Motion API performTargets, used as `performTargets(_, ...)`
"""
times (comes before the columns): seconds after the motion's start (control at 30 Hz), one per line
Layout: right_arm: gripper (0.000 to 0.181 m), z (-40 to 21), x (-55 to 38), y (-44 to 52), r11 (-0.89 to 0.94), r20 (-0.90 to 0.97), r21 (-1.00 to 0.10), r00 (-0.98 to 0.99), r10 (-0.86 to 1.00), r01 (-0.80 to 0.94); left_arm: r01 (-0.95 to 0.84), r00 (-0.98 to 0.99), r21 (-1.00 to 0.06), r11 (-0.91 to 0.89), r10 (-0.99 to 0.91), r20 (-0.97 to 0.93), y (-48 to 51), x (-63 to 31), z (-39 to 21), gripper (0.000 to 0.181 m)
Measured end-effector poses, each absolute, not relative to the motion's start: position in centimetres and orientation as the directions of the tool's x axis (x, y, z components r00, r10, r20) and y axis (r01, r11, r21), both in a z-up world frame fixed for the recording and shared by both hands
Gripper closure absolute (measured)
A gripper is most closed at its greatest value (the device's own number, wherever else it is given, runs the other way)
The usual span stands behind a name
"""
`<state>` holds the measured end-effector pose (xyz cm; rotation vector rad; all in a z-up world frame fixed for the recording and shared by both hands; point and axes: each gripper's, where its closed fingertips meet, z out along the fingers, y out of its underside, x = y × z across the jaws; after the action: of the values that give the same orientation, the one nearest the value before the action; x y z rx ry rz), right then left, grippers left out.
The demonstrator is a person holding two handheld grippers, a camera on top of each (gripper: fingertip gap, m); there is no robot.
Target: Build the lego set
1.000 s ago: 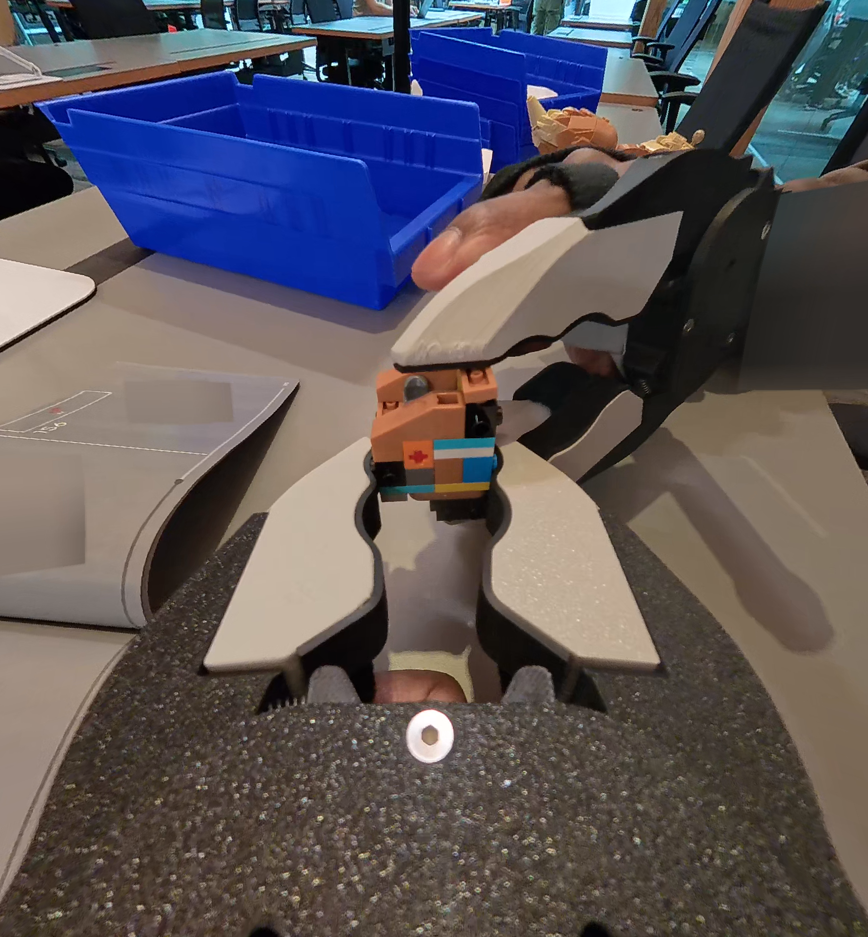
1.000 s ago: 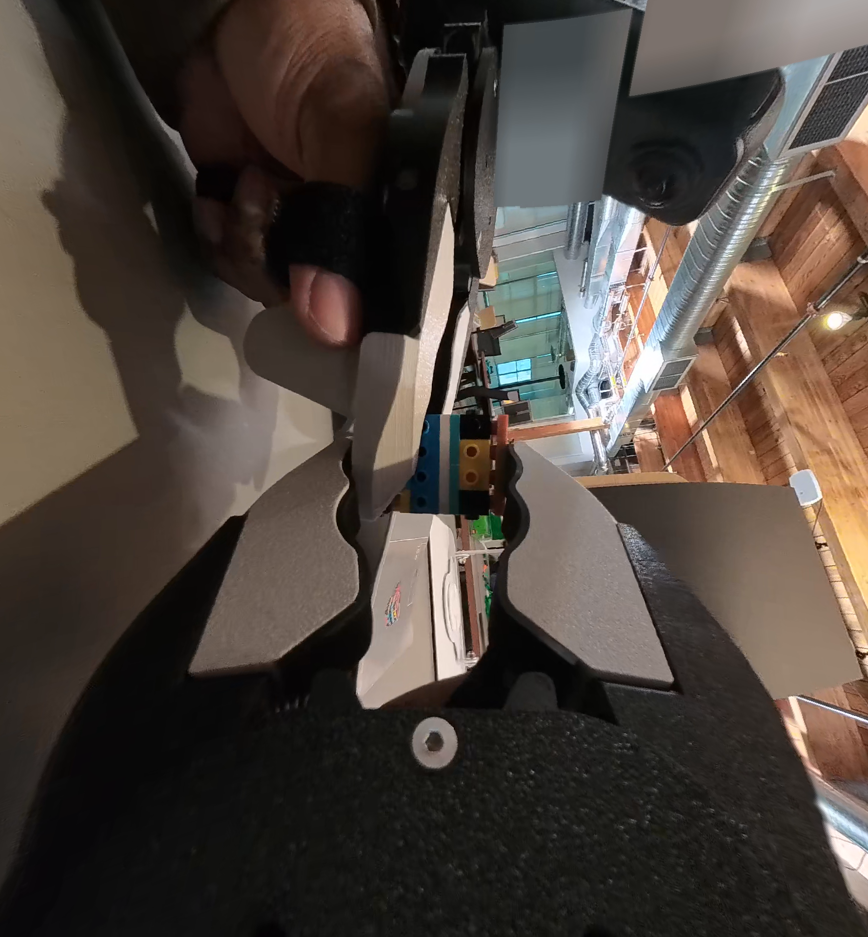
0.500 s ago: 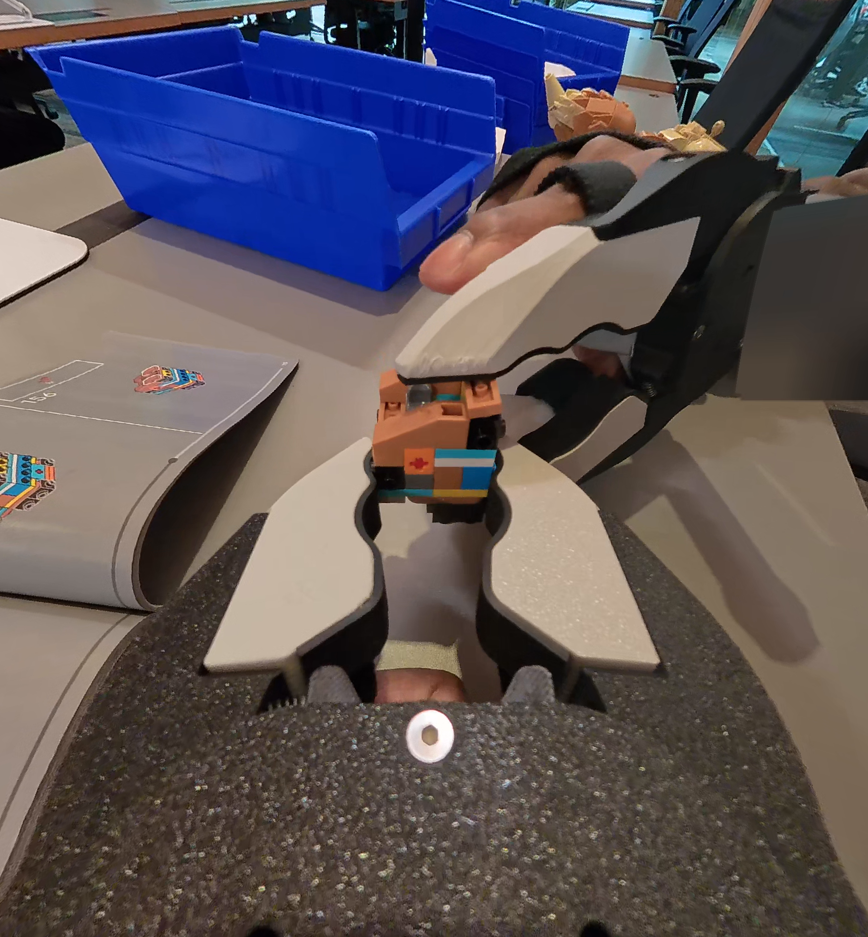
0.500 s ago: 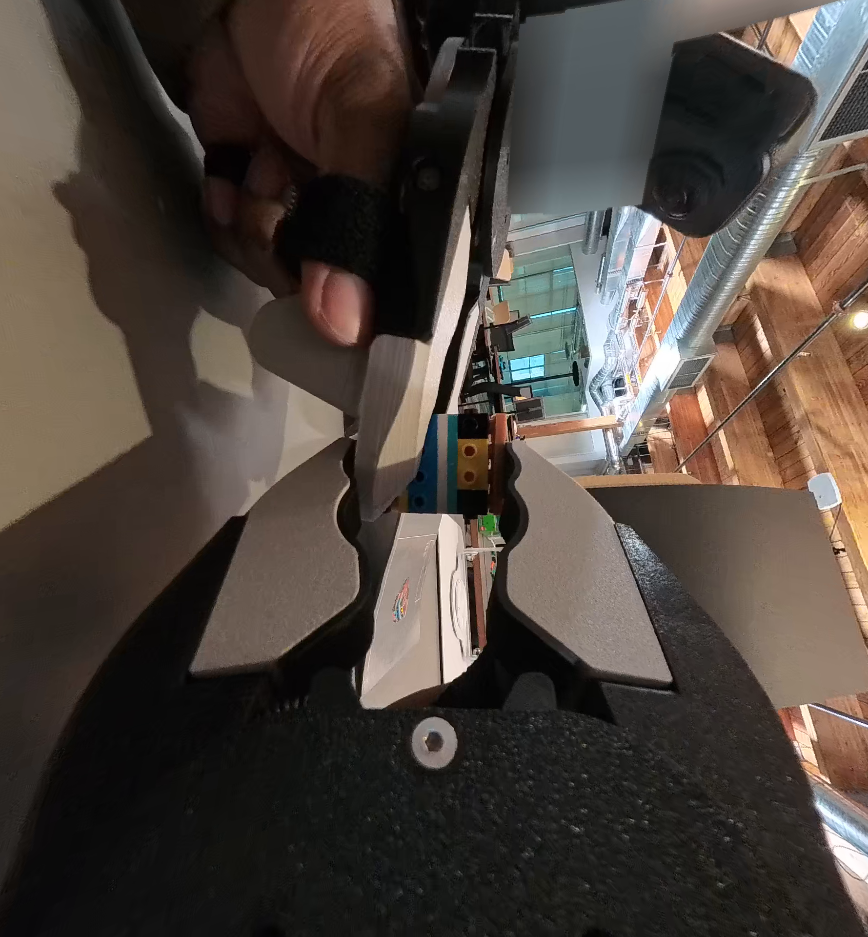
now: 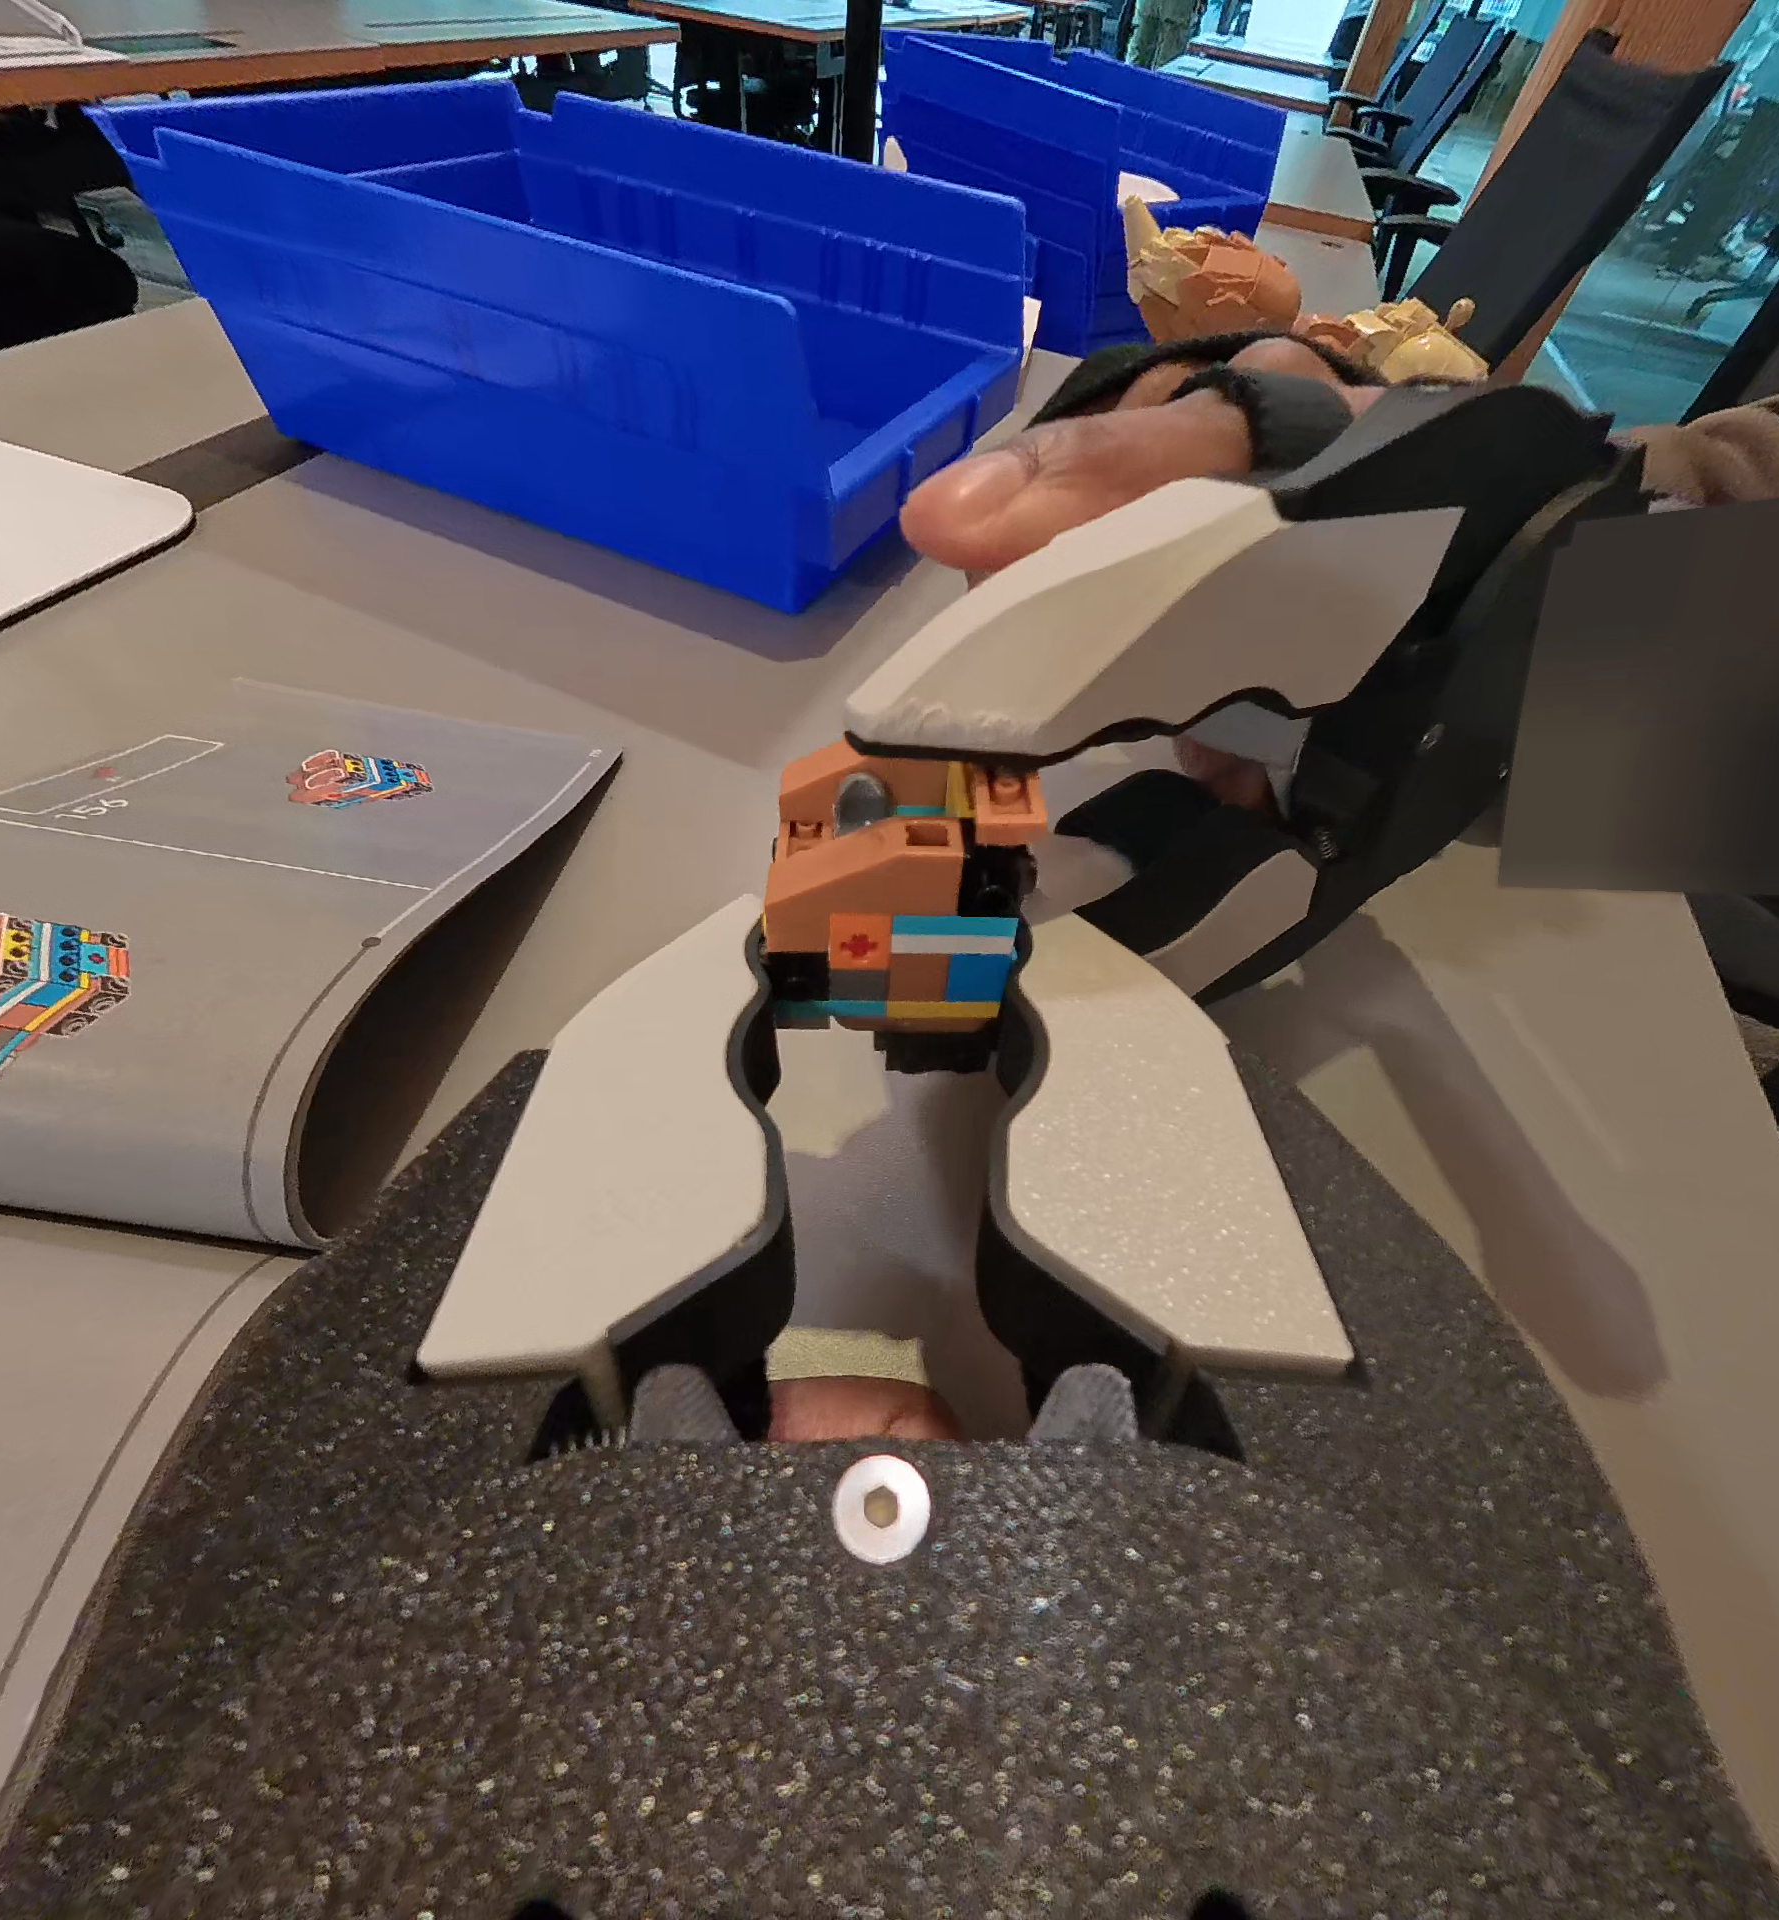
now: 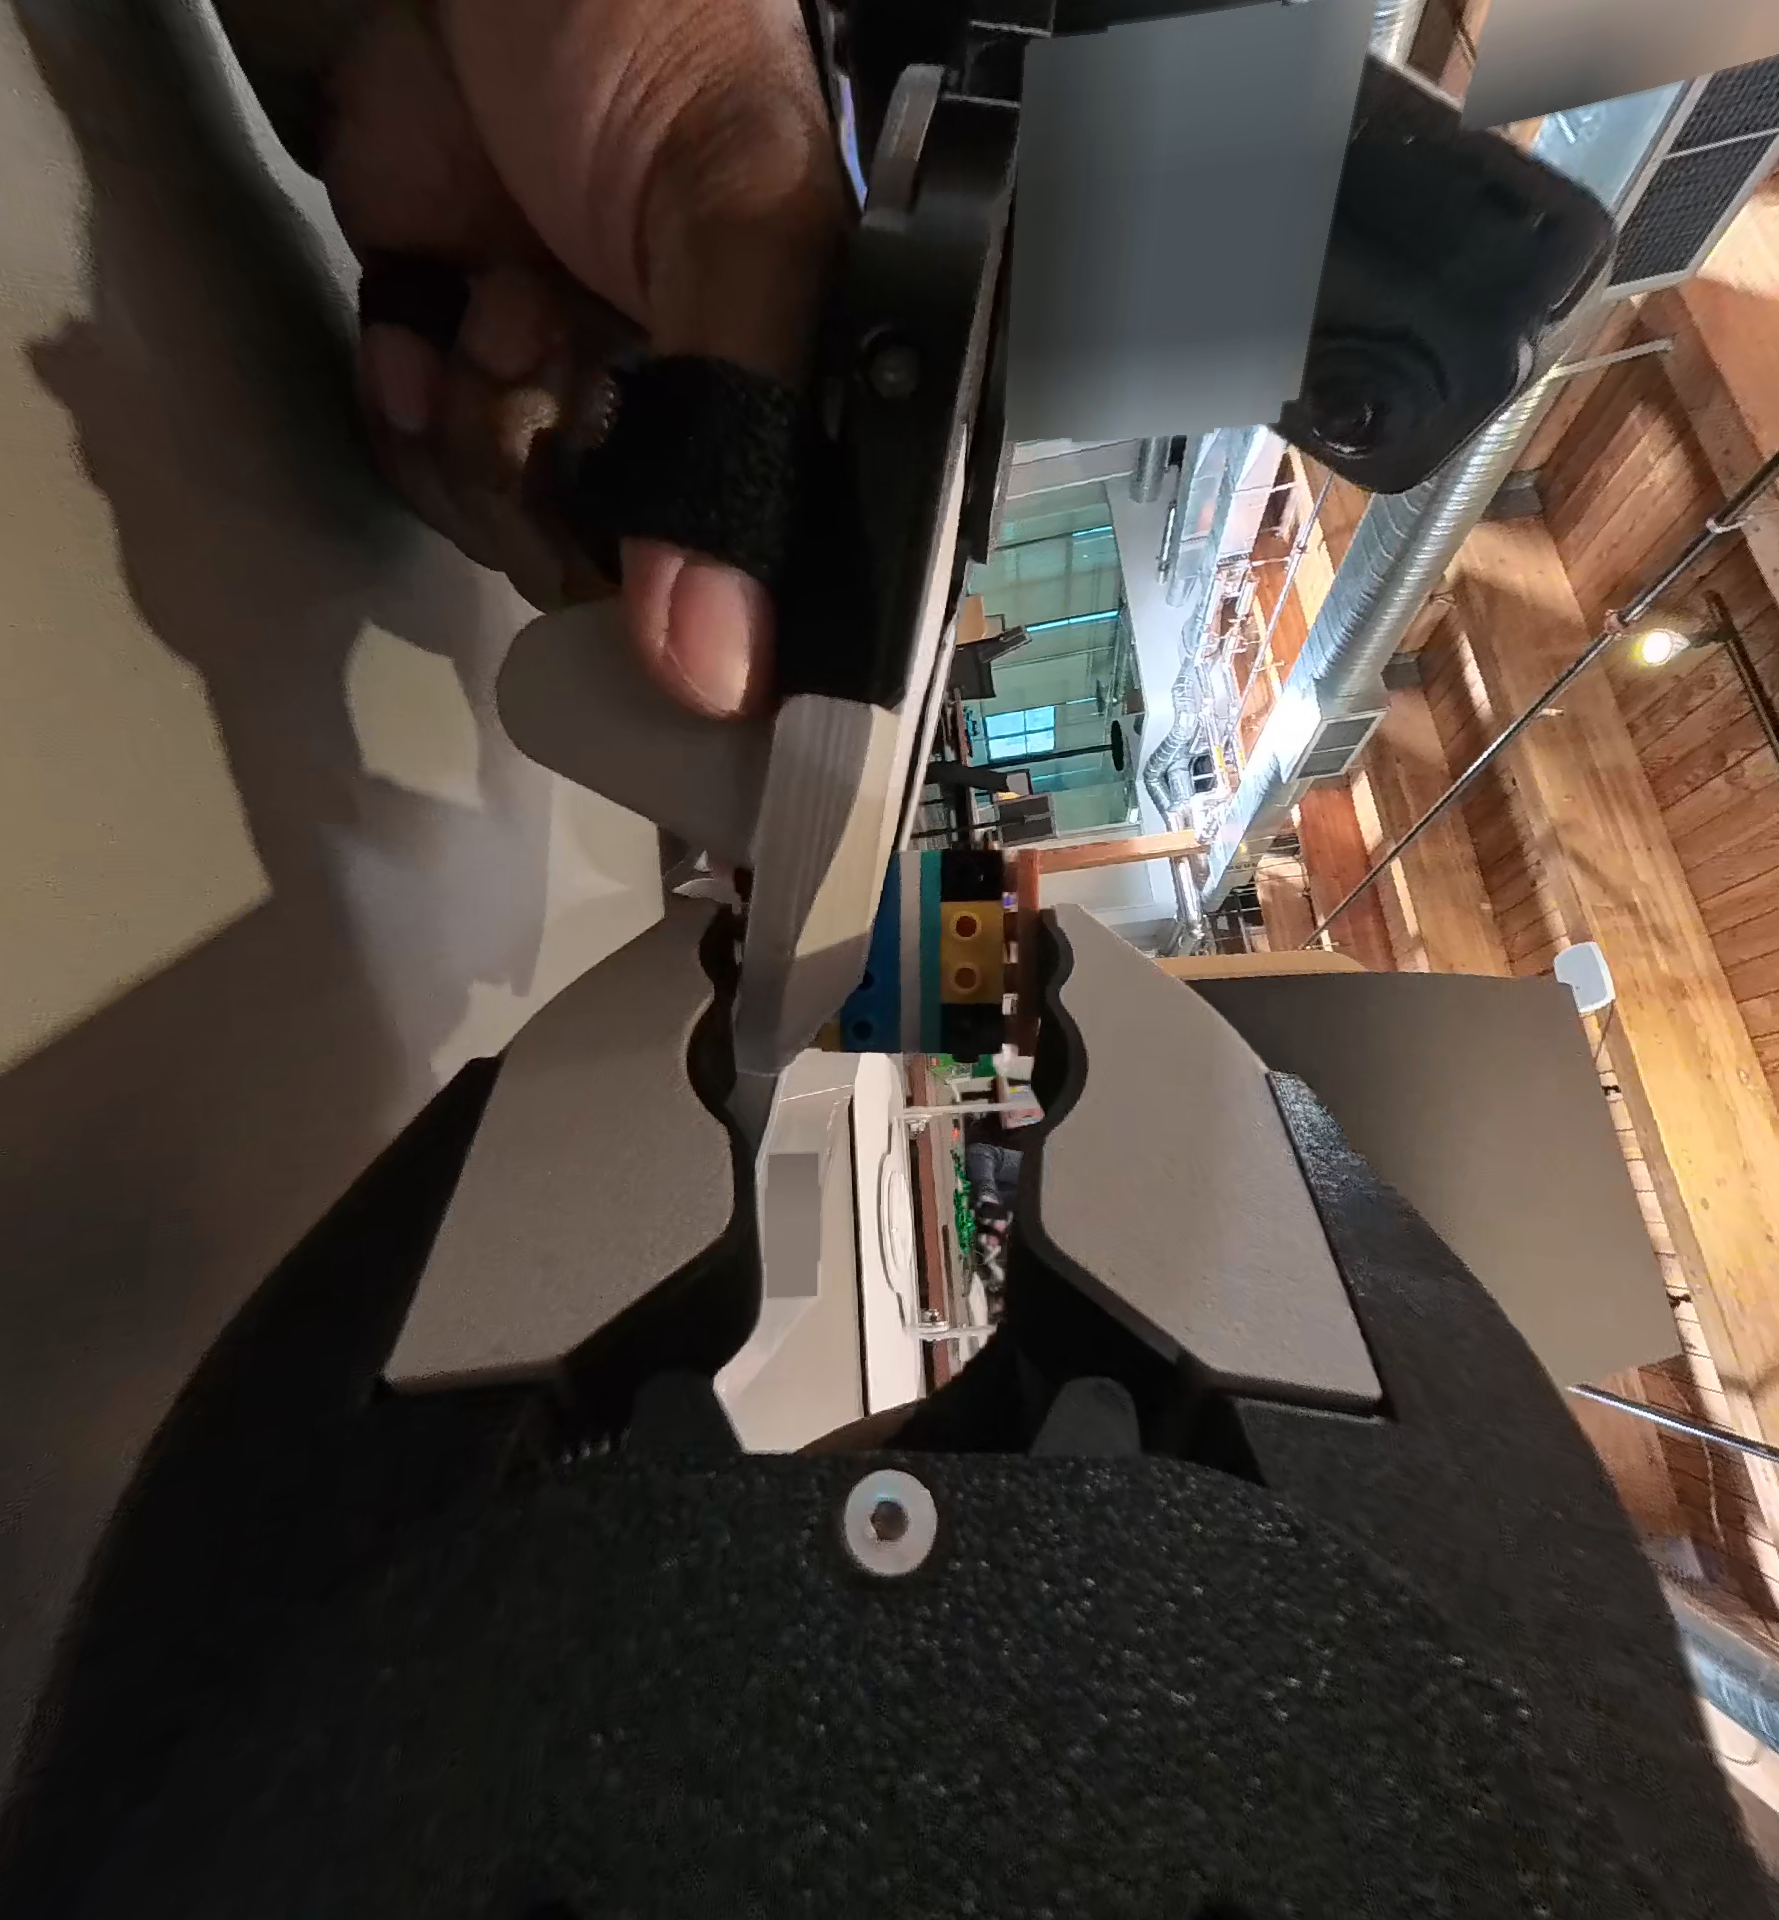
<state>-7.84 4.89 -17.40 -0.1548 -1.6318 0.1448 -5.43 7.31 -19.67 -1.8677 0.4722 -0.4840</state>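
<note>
The half-built lego truck (image 5: 890, 914) is sitting between the left gripper's (image 5: 890, 966) jaws, gripped by its lower sides above the bench (image 5: 656, 665). The right gripper (image 5: 978, 821), its jaws closed on the truck from top to underside, is pressing lower than a moment ago, probably seating the orange roof piece (image 5: 1010, 805). The instruction booklet (image 5: 241, 935) is lying left of the jaws.

Blue bins (image 5: 594, 312) on grey table (image 5: 656, 665), black chair (image 5: 1581, 177) behind.
</note>
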Motion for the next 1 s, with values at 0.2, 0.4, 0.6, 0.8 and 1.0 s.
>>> performTargets(0.2,0.126,-17.5,-7.9,5.0,0.982,0.980,-0.186,-0.070,0.187,0.019,-0.103,0.841,-0.940,-0.325,-0.533,0.092,7.3,-5.5,-19.8,0.142)
performTargets(0.4,0.126,-17.7,-7.8,4.9,0.984,0.980,-0.180,-0.079,0.180,0.008,-0.109,0.835,-0.937,-0.332,-0.542,0.095,7.3,-5.4,-20.0,0.142)
performTargets(0.6,0.127,-18.2,-7.5,4.7,0.984,0.976,-0.178,-0.128,0.176,-0.011,-0.137,0.817,-0.928,-0.345,-0.570,0.091,7.0,-5.0,-20.4,0.142)
performTargets(0.8,0.128,-18.5,-7.4,4.6,0.986,0.974,-0.165,-0.159,0.162,-0.009,-0.113,0.806,-0.919,-0.377,-0.576,0.137,6.8,-4.9,-20.7,0.142)
performTargets(1.0,0.129,-18.6,-7.4,4.6,0.991,0.976,-0.134,-0.172,0.132,0.001,-0.103,0.809,-0.914,-0.392,-0.568,0.152,6.8,-4.9,-20.8,0.142)
